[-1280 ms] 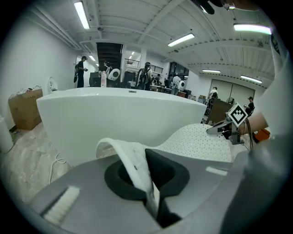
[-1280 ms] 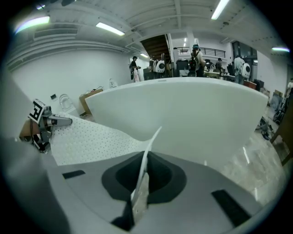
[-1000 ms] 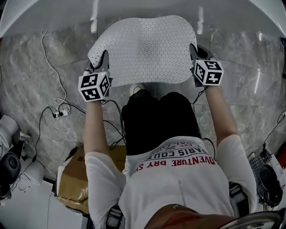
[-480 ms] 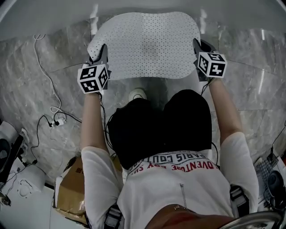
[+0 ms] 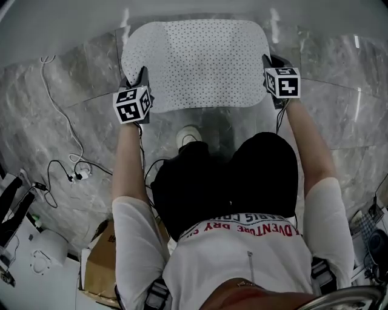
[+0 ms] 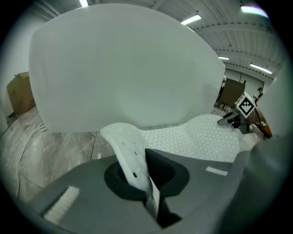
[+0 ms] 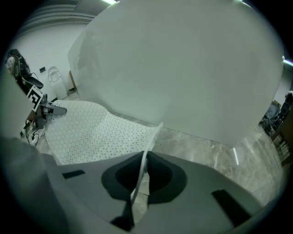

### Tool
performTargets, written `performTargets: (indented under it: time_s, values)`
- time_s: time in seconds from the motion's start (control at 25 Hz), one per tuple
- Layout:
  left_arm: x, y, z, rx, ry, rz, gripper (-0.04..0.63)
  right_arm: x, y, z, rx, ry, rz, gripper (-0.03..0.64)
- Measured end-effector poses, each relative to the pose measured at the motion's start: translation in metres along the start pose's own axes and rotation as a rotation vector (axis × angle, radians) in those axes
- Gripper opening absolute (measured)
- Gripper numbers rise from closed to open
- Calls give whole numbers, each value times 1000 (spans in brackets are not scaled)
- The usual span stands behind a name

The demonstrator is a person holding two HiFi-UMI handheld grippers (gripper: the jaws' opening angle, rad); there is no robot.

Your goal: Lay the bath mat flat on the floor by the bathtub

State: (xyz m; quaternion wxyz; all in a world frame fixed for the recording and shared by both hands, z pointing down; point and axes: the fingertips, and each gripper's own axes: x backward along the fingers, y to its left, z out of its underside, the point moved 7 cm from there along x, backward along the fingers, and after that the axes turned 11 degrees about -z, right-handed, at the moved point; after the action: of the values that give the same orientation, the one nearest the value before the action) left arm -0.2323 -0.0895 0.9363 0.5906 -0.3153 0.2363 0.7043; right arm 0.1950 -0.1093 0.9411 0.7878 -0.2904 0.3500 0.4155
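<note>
Top edge cuts off bathtub [image 5: 194,8]. Person's arm [image 5: 130,181] hides half the cardboard box [image 5: 99,265]. Near corners of mat [image 5: 195,63] sit under left gripper [image 5: 141,77] and right gripper [image 5: 271,62].

I see the bath mat [image 5: 194,63] white, speckled all over with small dark dots. The floor [image 5: 345,109] is grey marble with pale veins; the bathtub [image 6: 123,68] plain white. The person's shirt [image 5: 206,260] is white, red-lettered, the trousers [image 5: 260,175] black.
</note>
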Motion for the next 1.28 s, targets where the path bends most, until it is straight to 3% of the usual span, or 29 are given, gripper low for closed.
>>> performTargets:
  time_s: [0.28,0.32,0.4,0.44,0.48,0.64,0.72,0.84,0.88,0.96,1.0,1.08,1.28]
  values:
    - [-22,23,41,92,136,-82,30,-14,-15,26,-47,57,3,14]
    - [-24,27,46,120,142,-94,76,-15,-15,30,-55,62,8,14]
    - [-27,35,54,176,143,-118,249,-18,-17,33,-67,66,22,31]
    - [-28,40,58,195,142,-139,309,-19,-17,33,-61,66,32,139]
    - [-28,45,61,205,140,-166,341,-20,-18,32,-45,65,47,190]
    - [-23,60,65,193,102,-283,439,-17,-24,26,3,43,98,207]
    - [-22,61,63,198,101,-277,443,-14,-26,22,-9,27,94,209]
    - [-18,51,57,204,162,-192,435,-11,-24,16,-48,0,78,209]
    - [-15,47,53,201,171,-177,401,-10,-22,14,-67,-7,70,209]
    - [-7,41,41,198,161,-184,191,-6,-17,9,-104,-22,57,200]
    - [-3,38,34,200,151,-187,100,-2,-14,6,-113,-30,57,161]
    - [4,31,20,205,136,-161,21,6,-6,0,-102,-47,60,23]
    - [22,7,-20,145,58,-29,11,29,19,-28,-52,-119,1,9]
